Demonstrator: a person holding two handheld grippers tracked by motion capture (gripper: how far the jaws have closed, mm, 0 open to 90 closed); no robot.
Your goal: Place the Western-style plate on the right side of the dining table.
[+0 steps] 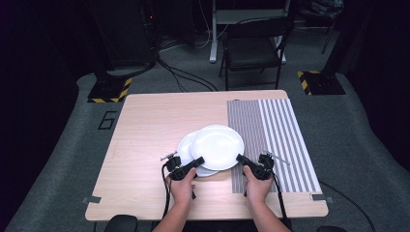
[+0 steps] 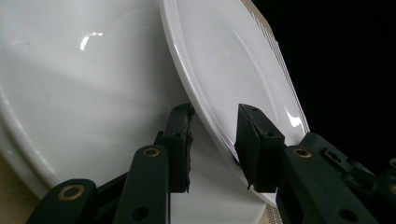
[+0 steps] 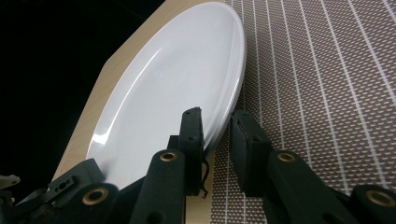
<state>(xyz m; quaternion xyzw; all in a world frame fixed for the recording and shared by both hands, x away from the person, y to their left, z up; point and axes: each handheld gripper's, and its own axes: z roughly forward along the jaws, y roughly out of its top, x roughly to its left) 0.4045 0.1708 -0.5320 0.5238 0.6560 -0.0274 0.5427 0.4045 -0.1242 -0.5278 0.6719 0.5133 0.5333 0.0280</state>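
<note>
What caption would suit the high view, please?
Both grippers, left and right, clasp the upper plate's rim.

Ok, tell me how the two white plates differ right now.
The upper plate looks larger and lies partly over the lower plate. Both grippers, left and right, have their jaws around the upper plate's rim; the lower plate lies flat on the table, ungripped. Both are plain, round and empty.

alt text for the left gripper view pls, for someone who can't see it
Close up, the left gripper has its two black jaws on either side of the rim of a white upper plate, one jaw under it and one over it. That plate overlaps a second white plate lying beneath it, and a strip of the striped placemat shows past the far rim.
</note>
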